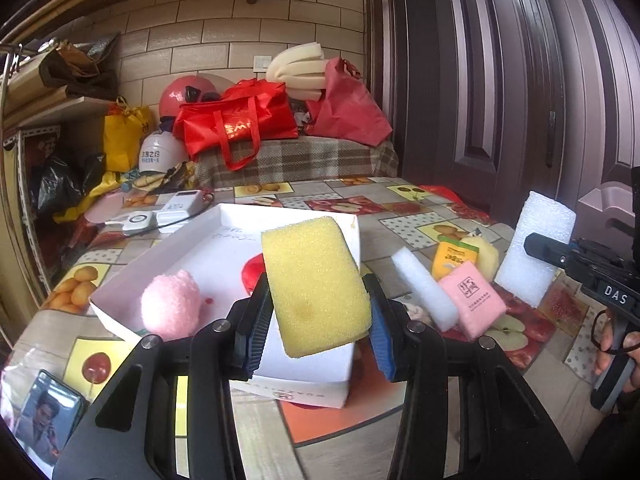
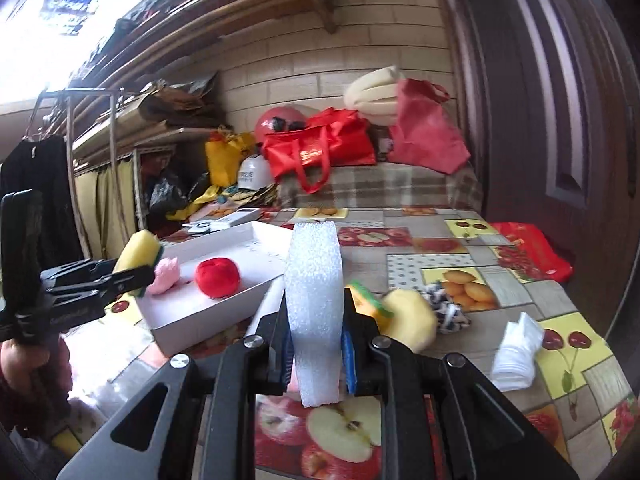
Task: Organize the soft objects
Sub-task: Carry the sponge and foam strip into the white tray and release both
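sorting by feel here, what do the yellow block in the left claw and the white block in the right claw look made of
Yellow block: looks like open-cell sponge foam, matte, with a fine pitted surface; a green scrub layer shows in the right wrist view.
White block: likely closed-cell packing foam, with a slightly glossy, bubbly texture.

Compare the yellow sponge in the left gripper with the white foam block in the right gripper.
The yellow sponge is yellow with fine pores and a green backing; the white foam block is plain white and coarser.
The sponge is a broad slab tilted over the white box; the foam block stands upright above the tablecloth, outside the box.
Shared: each is a soft rectangular piece held off the table, clamped by the left gripper or the right gripper.
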